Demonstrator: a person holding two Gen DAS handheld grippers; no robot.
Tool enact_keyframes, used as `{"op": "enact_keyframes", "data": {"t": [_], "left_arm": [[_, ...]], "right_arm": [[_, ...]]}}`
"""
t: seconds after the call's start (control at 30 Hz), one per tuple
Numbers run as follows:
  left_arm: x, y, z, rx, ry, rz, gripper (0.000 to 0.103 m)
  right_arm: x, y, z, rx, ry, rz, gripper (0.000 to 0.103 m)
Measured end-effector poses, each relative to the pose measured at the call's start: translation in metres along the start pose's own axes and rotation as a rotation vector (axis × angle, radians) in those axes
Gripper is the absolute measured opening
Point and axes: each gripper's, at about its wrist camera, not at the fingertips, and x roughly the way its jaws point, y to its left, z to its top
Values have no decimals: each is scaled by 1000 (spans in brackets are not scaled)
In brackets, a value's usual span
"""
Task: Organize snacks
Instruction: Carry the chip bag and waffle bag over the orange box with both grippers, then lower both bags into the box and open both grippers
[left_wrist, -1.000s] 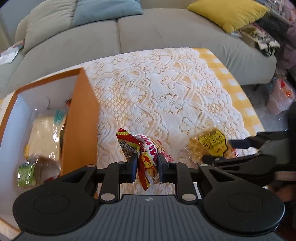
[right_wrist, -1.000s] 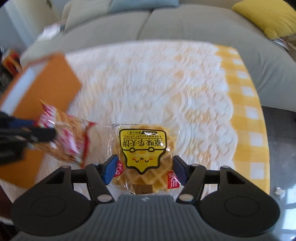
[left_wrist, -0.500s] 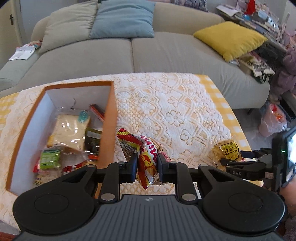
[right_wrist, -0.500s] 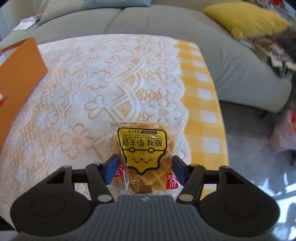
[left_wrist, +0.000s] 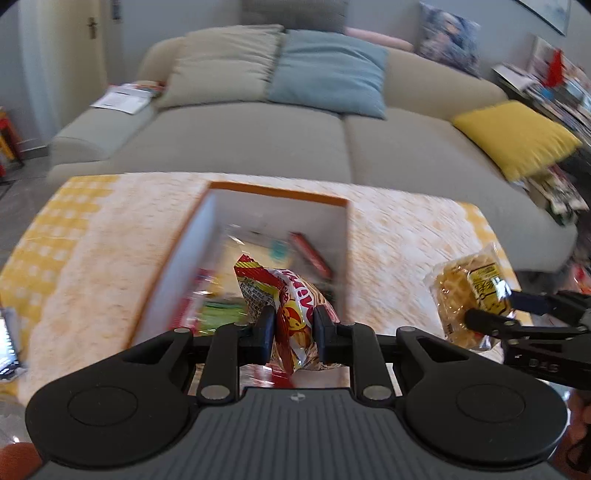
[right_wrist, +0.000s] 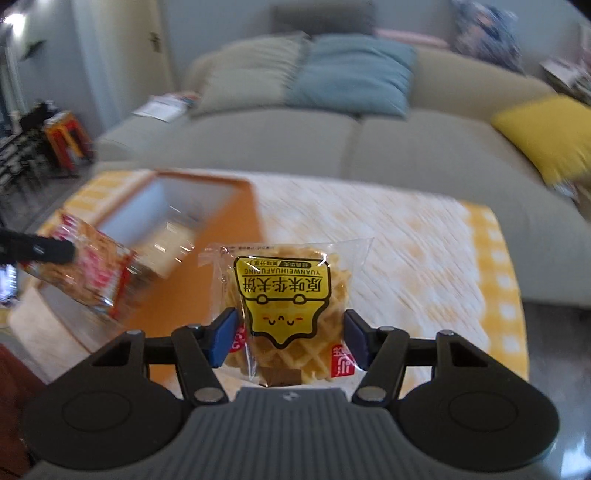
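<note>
Two grippers are in view, each clamped on a packet above a table set before a sofa (left_wrist: 303, 140). Sofa carries a beige cushion, a blue cushion (left_wrist: 328, 70) and a yellow cushion (left_wrist: 517, 136).

Table (left_wrist: 399, 236) is covered with a white lace cloth over yellow check.

Box (left_wrist: 280, 194), orange outside and white inside, stands open on the table's left half. Several packets lie in it; blur prevents telling them apart.

Left gripper (left_wrist: 294, 332): jaws closed tight on the red-and-yellow snack bag (left_wrist: 291, 295), pinched edge-on. Bag hangs over the near part of the box opening, clear of the contents. Right view shows the same bag (right_wrist: 88, 266) held at the box's left side.

Right gripper (right_wrist: 290, 341): blue pads press both sides of the waffle pack (right_wrist: 288, 295), a clear wrapper with a yellow label. Pack is held in the air over the table, right of the box and apart from it. Left view shows it (left_wrist: 469, 291) at the right edge.
</note>
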Motion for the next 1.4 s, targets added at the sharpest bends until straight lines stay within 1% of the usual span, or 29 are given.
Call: {"op": "enact_keyframes", "data": {"t": [0.07,0.2,0.3,0.43,0.6,0.7,0.83,0.9,1.1,1.17,1.27,1.4], "left_arm": [[0,13,2,-16,-3,22,25],[7,35,8,-50,6,44,25],[14,51,12,-63,16,57,25],[29,65,15,-62,43,59,25],[53,76,18,-65,94,45,25],[66,82,20,-72,112,50,25],[84,89,23,-102,141,32,25],[93,88,25,-101,148,29,25],[109,85,40,-85,126,10,25],[117,85,47,-74,129,29,25],[126,87,54,-76,115,16,25],[140,86,60,-64,108,26,23]], "right_arm": [[2,22,15,-37,-11,35,61],[16,57,36,-103,1,86,61],[28,81,45,-153,20,99,60],[46,100,51,-199,55,97,60],[71,115,59,-226,97,93,60],[86,121,64,-240,118,84,60],[111,125,67,-273,153,64,60],[123,126,67,-291,171,57,60],[149,134,75,-363,170,37,60],[158,136,78,-389,182,44,60],[168,140,77,-439,199,53,60],[187,142,71,-500,236,46,60]]}}
